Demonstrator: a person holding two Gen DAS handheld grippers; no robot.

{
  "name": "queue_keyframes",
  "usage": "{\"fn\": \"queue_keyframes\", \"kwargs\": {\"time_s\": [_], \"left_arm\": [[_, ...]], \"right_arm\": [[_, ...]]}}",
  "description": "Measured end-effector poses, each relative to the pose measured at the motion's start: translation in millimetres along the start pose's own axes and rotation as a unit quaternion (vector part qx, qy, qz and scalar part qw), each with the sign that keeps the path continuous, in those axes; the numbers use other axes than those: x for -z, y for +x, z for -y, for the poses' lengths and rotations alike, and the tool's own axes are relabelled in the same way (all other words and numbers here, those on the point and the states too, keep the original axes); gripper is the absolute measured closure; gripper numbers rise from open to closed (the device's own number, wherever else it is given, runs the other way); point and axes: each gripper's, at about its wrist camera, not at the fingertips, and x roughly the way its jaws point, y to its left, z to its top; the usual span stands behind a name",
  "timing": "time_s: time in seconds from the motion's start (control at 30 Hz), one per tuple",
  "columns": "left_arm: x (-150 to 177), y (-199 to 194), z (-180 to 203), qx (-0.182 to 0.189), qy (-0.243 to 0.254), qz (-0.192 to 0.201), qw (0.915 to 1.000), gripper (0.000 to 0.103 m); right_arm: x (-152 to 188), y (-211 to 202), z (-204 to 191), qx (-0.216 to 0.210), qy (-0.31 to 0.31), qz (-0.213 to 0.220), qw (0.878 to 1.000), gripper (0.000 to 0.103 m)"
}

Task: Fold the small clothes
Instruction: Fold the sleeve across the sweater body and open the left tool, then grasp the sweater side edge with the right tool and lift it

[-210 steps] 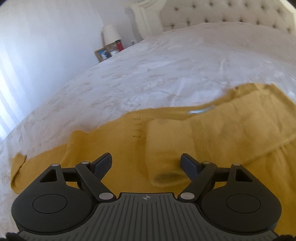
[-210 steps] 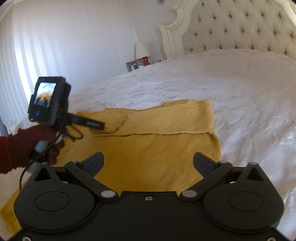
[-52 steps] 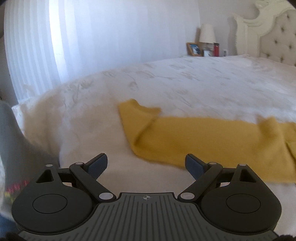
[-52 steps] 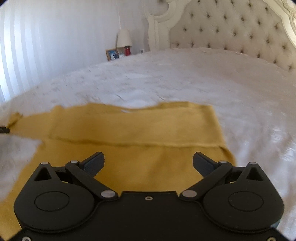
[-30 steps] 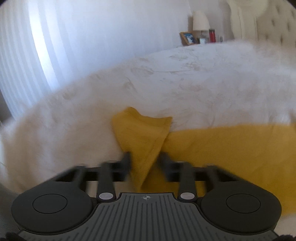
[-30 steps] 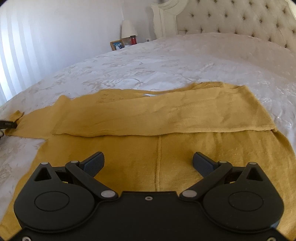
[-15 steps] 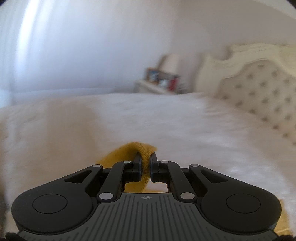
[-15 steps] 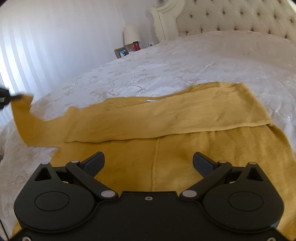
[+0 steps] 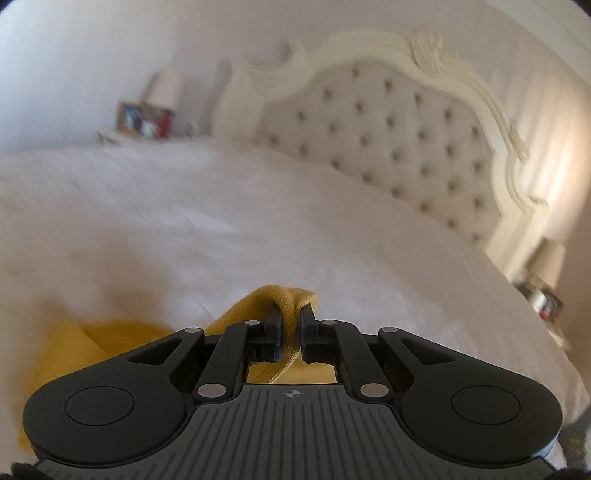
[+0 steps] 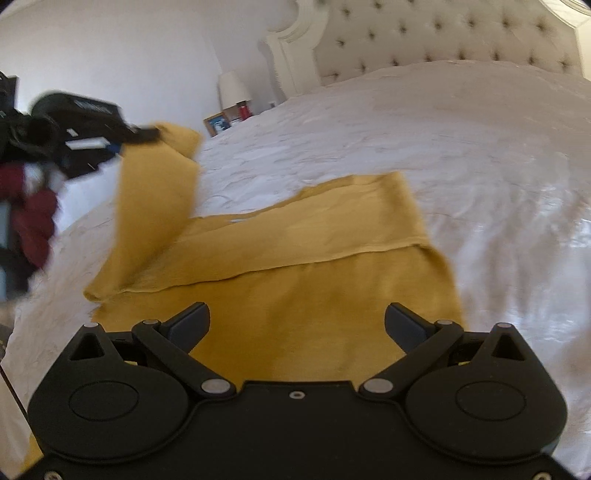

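One mustard-yellow knitted garment (image 10: 295,295) lies on one white quilted bed (image 10: 443,147). Right gripper (image 10: 297,321), jaws spread, hovers over its near half. Left gripper (image 9: 291,325) pinches its lifted sleeve end. Beyond: one tufted headboard (image 9: 406,140).

Left wrist cam sits low, close over the bed (image 9: 332,229), facing the headboard (image 9: 399,140) upper right. Right wrist cam looks from further back, w/ headboard (image 10: 443,33) at top. Both share bed, headboard, yellow garment (image 10: 295,266).
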Motion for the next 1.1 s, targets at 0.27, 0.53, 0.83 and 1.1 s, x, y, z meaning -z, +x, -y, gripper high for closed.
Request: {"fn": "queue_keyframes", "kwargs": {"time_s": [0.27, 0.53, 0.83, 1.1], "left_arm": [[49, -1, 14, 0.028, 0.068, -0.063, 0.9952, 0.058], [80, -39, -34, -0.083, 0.101, -0.057, 0.9897, 0.057], [98, -63, -116, -0.118, 0.039, -0.078, 0.9891, 0.057], [103, -60, -115, -0.080, 0.051, -0.077, 0.9925, 0.048]], "right_arm": [[-4, 1, 16, 0.011, 0.013, -0.004, 1.000, 0.002], [-22, 22, 7, -0.013, 0.004, -0.013, 1.000, 0.011], [-53, 75, -39, -0.025, -0.069, -0.029, 0.997, 0.020], [-72, 138, -22, -0.017, 0.003, -0.103, 0.994, 0.056]]}}
